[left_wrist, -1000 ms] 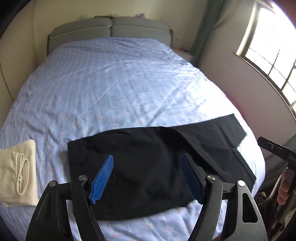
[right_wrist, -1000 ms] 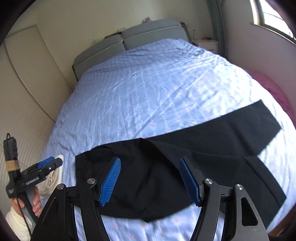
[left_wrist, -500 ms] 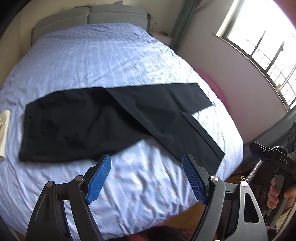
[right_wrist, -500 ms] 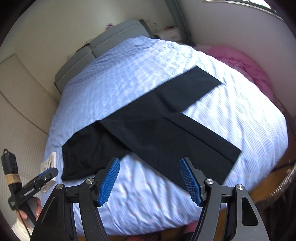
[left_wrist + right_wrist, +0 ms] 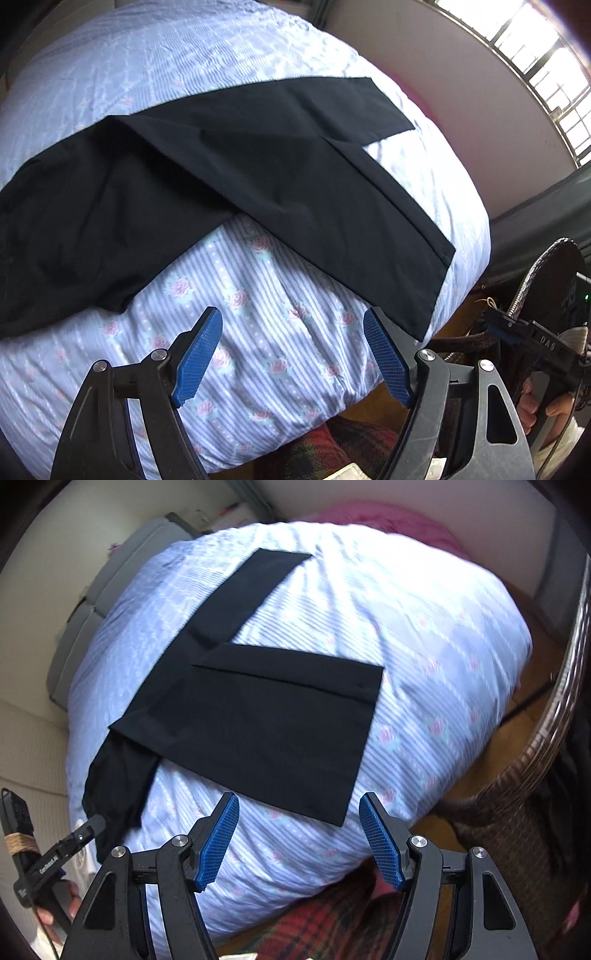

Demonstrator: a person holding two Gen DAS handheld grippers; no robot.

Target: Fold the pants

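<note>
Black pants (image 5: 229, 166) lie spread flat on the bed, waist at the left, the two legs splayed apart toward the right. They also show in the right wrist view (image 5: 258, 716). My left gripper (image 5: 293, 332) is open and empty, above the bed's near edge, just short of the near leg's hem (image 5: 436, 284). My right gripper (image 5: 299, 818) is open and empty, hovering just in front of the near leg's hem corner (image 5: 341, 819). The right gripper (image 5: 532, 339) also shows in the left wrist view, and the left gripper (image 5: 79, 834) in the right wrist view.
The bed has a light blue striped floral cover (image 5: 258, 317). A grey headboard (image 5: 110, 572) is at the far end. A wicker chair (image 5: 524, 775) stands at the right, a window (image 5: 546, 55) on the right wall, pink fabric (image 5: 399, 517) beyond the bed.
Both grippers have swung right along the bed, from over the waist toward the leg ends, and come closer to the near edge. The pants have not moved. Both grippers stay open.
</note>
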